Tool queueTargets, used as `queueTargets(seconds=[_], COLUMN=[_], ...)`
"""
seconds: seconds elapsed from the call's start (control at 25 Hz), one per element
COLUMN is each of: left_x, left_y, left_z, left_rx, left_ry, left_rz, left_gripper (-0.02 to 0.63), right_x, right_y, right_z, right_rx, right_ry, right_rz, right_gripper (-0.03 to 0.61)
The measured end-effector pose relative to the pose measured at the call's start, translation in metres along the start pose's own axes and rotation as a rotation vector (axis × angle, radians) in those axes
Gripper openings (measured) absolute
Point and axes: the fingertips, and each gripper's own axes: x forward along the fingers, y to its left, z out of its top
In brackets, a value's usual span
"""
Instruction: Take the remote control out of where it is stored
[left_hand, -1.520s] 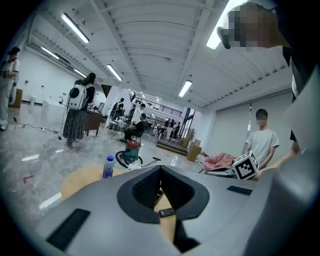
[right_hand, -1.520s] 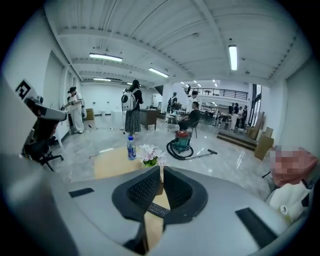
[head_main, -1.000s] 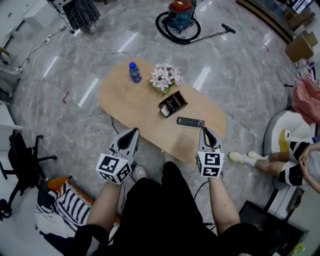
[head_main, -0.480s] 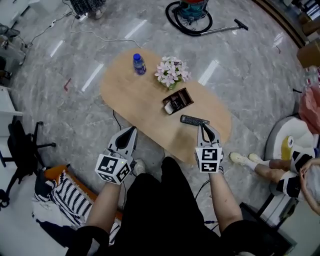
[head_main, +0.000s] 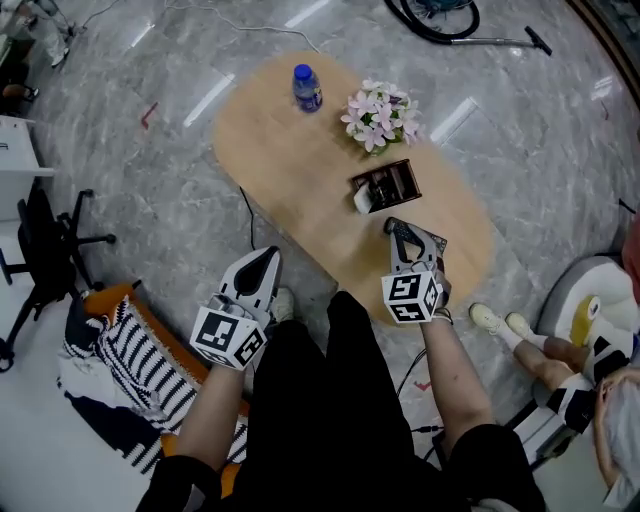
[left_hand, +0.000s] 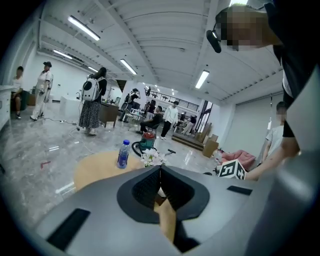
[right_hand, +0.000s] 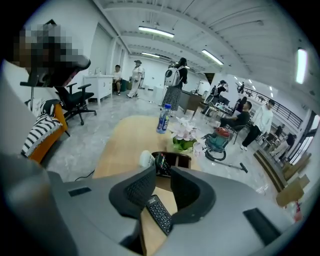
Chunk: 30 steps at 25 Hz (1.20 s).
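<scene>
Remote control (right_hand: 160, 214) lies flat on the table (right_hand: 125, 145), just short of the box (right_hand: 175, 159). Its long axis slants between the right gripper's (right_hand: 163, 176) jaws, which have just been opening and stand clear of it. The left gripper (left_hand: 160, 170), closed and empty, is farther off.

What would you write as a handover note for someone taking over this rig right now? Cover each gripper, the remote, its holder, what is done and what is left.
Left gripper: shut, empty, over the floor beside the table.
Right gripper: jaws have just been opening and now stand apart over the black remote, not pressing it.
Remote: flat on the table, outside the holder, which contains a second dark remote.
Done: one remote is out.
Left: probably to grip the lying remote.
</scene>
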Motion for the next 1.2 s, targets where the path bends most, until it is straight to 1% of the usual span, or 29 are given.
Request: queueTargets(seconds=[0.12, 0.28, 0.52, 0.68, 0.92, 1.2], left_x=[-0.001, -0.003, -0.008, -0.006, -0.004, -0.010], left_y=[0.009, 0.021, 0.037, 0.042, 0.046, 0.060], left_z=[-0.013, -0.027, -0.048, -0.059, -0.067, -0.074], left_rx=[-0.028, -0.057, -0.086, -0.095, -0.100, -0.124], left_ry=[0.021, 0.030, 0.054, 0.074, 0.096, 0.106], left_rz=[0.037, 0.080, 0.127, 0.125, 0.112, 0.125], left_gripper=[0.007, 0.007, 0.006, 0.008, 0.006, 0.008], right_x=[0.027, 0.062, 0.098, 0.112, 0.126, 0.140], right_y=[0.005, 0.010, 0.015, 0.017, 0.018, 0.009], right_z=[-0.007, -0.016, -0.020, -0.023, -0.022, -0.018], right_rx=[-0.062, -0.137, -0.223, -0.217, -0.210, -0.183], right_ry=[0.020, 0.035, 0.010, 0.006, 0.002, 0.016], right_rz=[0.027, 0.034, -0.020, -0.022, -0.046, -0.122], right_gripper=[0.086, 0.107, 0.109, 0.109, 0.109, 0.107])
